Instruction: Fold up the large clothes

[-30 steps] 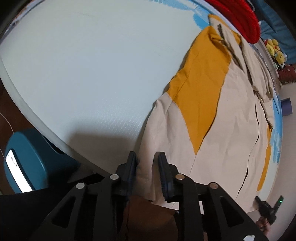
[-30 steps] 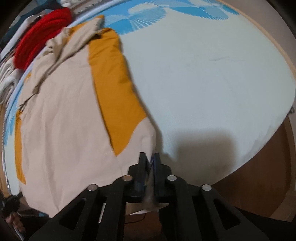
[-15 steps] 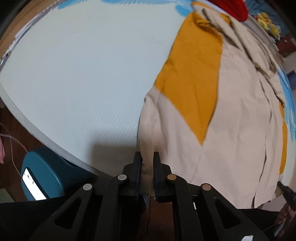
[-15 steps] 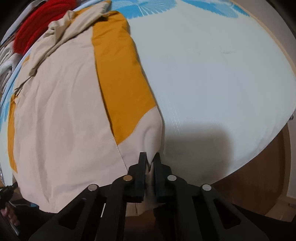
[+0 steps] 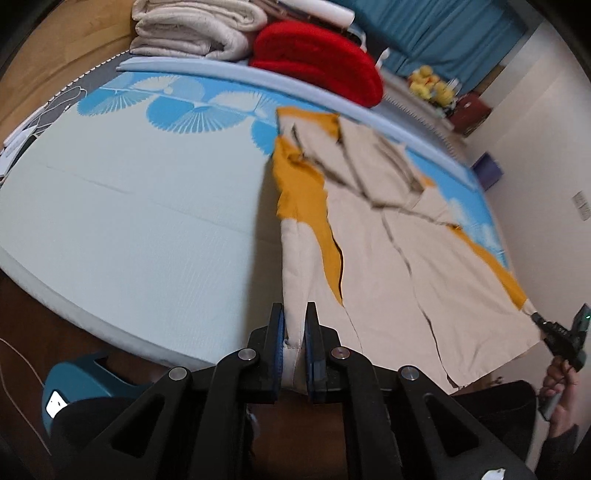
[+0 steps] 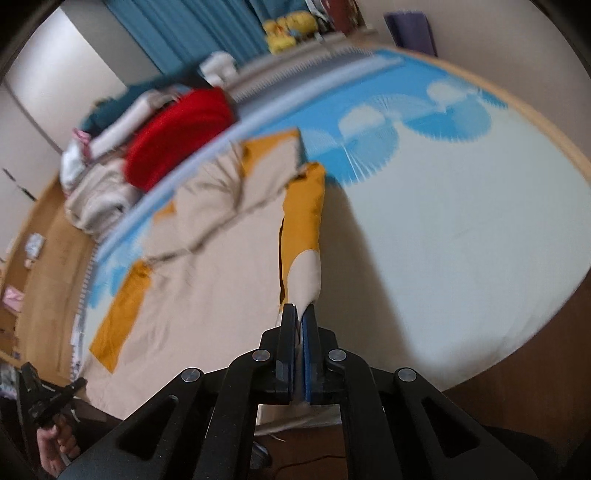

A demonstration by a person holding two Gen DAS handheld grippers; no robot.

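A large beige garment with mustard-orange panels [image 5: 384, 266] lies spread on the pale mattress [image 5: 129, 221], its collar end towards the far side. My left gripper [image 5: 294, 325] is shut on the garment's near left hem corner and holds it raised above the mattress edge. My right gripper [image 6: 302, 325] is shut on the near right hem corner of the garment [image 6: 207, 280], also lifted. The right gripper also shows at the right edge of the left wrist view [image 5: 554, 328], and the left gripper at the lower left of the right wrist view [image 6: 51, 398].
A red blanket [image 5: 317, 59] and folded cream blankets [image 5: 195, 29] sit beyond the mattress's far edge. Blue curtains [image 5: 443, 33] and yellow plush toys [image 5: 432, 85] are behind. A teal object [image 5: 77, 384] stands on the brown floor to the near left.
Both grippers have lifted and tilted up with the hem corners, so the far room came into view. The left gripper closed on the hem a second ago.
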